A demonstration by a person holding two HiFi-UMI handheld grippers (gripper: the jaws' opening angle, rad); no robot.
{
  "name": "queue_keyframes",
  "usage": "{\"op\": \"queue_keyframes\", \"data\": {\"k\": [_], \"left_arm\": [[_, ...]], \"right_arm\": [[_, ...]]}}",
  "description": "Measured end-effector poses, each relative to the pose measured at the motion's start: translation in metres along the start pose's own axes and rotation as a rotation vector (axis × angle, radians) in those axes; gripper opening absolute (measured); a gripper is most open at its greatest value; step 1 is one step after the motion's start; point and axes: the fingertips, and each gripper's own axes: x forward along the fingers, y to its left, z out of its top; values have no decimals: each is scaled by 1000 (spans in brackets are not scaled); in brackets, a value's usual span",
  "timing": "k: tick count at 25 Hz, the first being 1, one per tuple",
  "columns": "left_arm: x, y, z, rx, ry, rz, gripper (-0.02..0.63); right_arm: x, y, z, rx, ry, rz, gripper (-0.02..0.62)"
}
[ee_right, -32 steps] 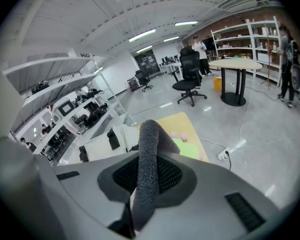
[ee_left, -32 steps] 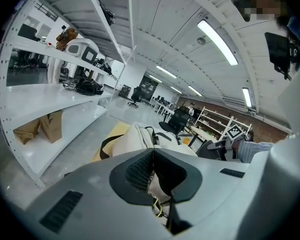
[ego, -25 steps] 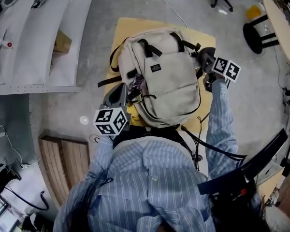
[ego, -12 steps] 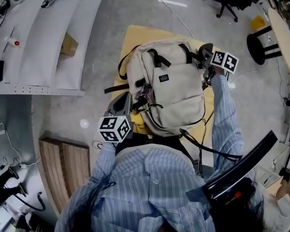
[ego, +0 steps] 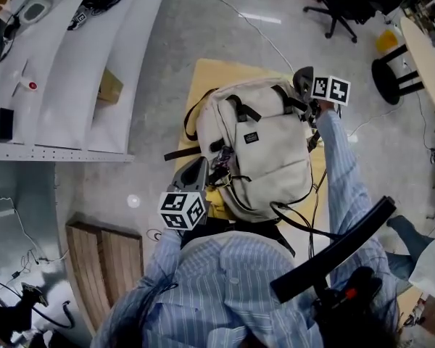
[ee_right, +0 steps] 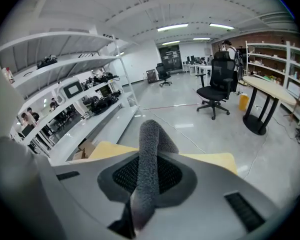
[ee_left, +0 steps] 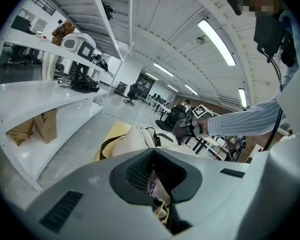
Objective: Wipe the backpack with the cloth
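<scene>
The head camera looks steeply down past the person's shoulders (ego: 225,267) onto the backpack (ego: 264,151). Each gripper camera sits close behind its jaws, facing out across the room; all three share the yellow table (ego: 203,78).

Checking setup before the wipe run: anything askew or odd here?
Nothing spilled or damaged. Backpack lies slightly skewed on the yellow table, a strap trailing past its edge. Right tongs hold the cloth at its top corner; left tongs pinch a charm.

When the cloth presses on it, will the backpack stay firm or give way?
The backpack probably gives way: its fabric looks creased and slack. It might slide on the yellow surface, so the left tongs pinching its side should help.
</scene>
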Motion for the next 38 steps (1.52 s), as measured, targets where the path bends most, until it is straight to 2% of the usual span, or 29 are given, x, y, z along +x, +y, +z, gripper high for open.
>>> {"op": "queue_keyframes", "data": {"k": [4,8,14,24,30,38], "left_arm": [[0,3,2,-4,0,5,5],[-2,7,2,-20,0,22,5],[-5,12,-1,-26,5,31,5],[-17,28,-1,-31,-9,72,5],[-26,40,-8,-64,-19,111,5],[-33,43,-10,-77,-40,125,5]], "right_arm": [[3,5,15,-29,-13,11,54],[9,4,28,-88,-3,-12,54],[25,6,20,-171,89,-41,54],[54,72,8,-263,145,66,54],[62,126,2,-373,174,169,54],[62,200,-17,-462,204,310,54]]}}
